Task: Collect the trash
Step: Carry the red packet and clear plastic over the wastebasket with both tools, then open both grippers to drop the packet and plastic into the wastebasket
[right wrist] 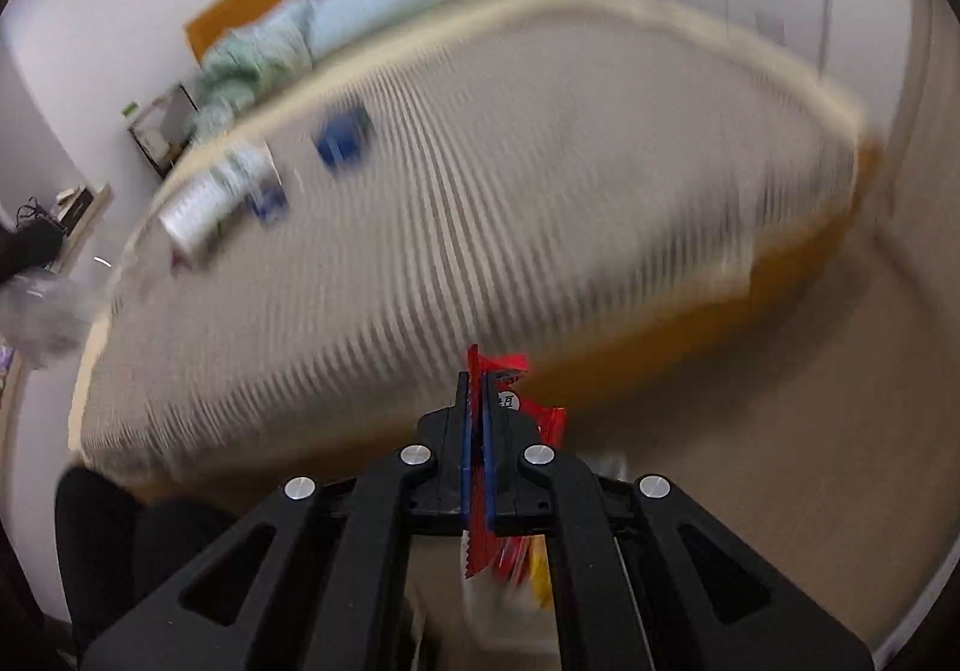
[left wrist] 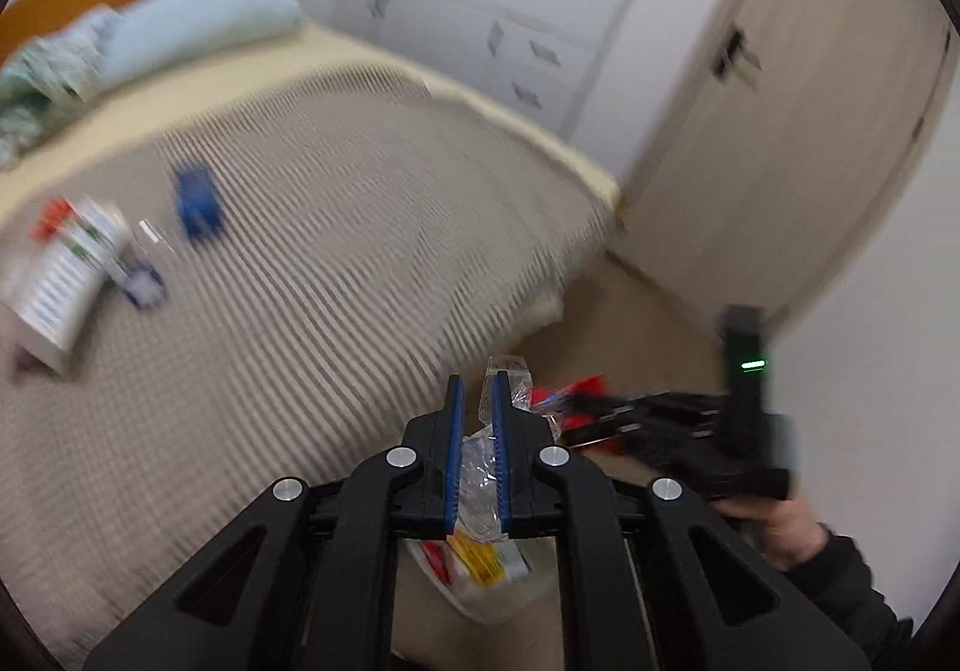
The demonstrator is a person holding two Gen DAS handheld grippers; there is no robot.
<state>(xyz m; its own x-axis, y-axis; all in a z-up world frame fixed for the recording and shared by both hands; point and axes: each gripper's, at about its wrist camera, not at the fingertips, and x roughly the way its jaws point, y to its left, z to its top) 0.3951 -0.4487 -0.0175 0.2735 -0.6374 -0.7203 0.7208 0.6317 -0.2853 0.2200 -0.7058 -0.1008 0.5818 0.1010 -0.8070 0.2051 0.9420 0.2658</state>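
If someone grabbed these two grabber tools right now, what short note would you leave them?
Left gripper: shut on a clear plastic wrapper.
Right gripper: shut on a red snack wrapper.
Both hang over a white trash bin on the floor beside the bed, which already holds some colourful wrappers.
Left on the bed: a blue box, a white packet, a small blue-and-white piece. Views are blurred.
Next: probably drop both wrappers in, then fetch the rest.

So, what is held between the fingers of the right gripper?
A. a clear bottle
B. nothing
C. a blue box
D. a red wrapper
D: in the right wrist view the right gripper is shut on a red wrapper, which sticks out past the fingers; the blue box lies on the bed.
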